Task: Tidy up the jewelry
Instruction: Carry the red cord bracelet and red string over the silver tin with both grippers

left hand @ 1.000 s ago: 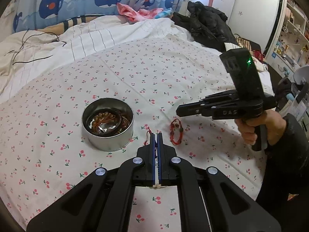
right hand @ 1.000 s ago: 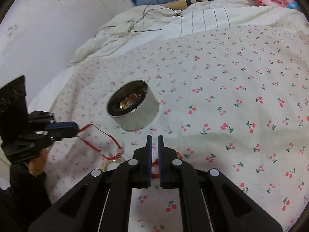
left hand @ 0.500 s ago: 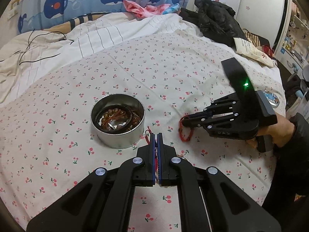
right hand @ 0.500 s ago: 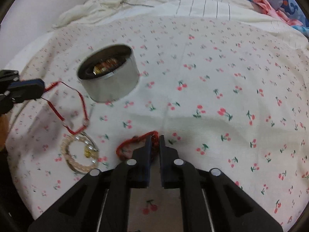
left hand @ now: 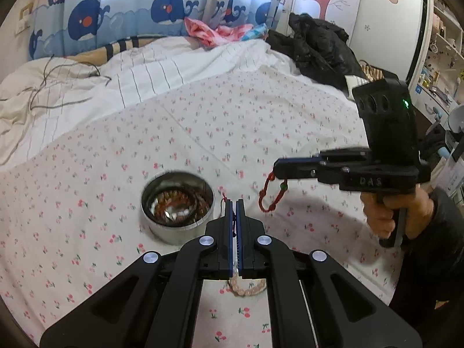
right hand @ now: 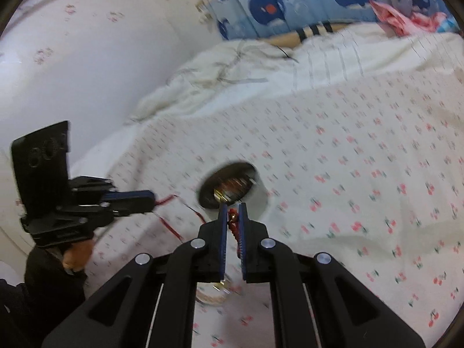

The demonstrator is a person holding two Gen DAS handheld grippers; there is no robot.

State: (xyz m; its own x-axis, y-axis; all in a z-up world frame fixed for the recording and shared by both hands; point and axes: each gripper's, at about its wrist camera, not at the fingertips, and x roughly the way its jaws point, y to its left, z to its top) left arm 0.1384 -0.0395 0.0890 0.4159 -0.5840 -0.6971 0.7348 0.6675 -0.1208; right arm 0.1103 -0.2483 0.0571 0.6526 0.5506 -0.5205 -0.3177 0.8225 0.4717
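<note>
A round metal tin [left hand: 177, 214] holding beaded bracelets sits on the cherry-print sheet; it also shows in the right wrist view [right hand: 232, 191]. My left gripper [left hand: 232, 203] is shut on a thin red string bracelet [left hand: 224, 200], whose loop trails toward the tin in the right wrist view [right hand: 171, 223]. My right gripper [right hand: 232, 211] is shut on a red braided bracelet [right hand: 233, 226], which hangs in the air right of the tin in the left wrist view [left hand: 271, 195]. A pale bead bracelet [left hand: 246, 287] lies on the sheet under my left gripper.
A rumpled white duvet [left hand: 87, 87] with a dark cable [left hand: 52, 72] lies at the back left. A black jacket [left hand: 319, 46] and pink clothes [left hand: 208, 32] lie at the far end. The white wall [right hand: 72, 58] is on the left of the bed.
My right gripper closed on the red braided bracelet on the sheet and lifted it into the air. My left gripper still holds the red string.
</note>
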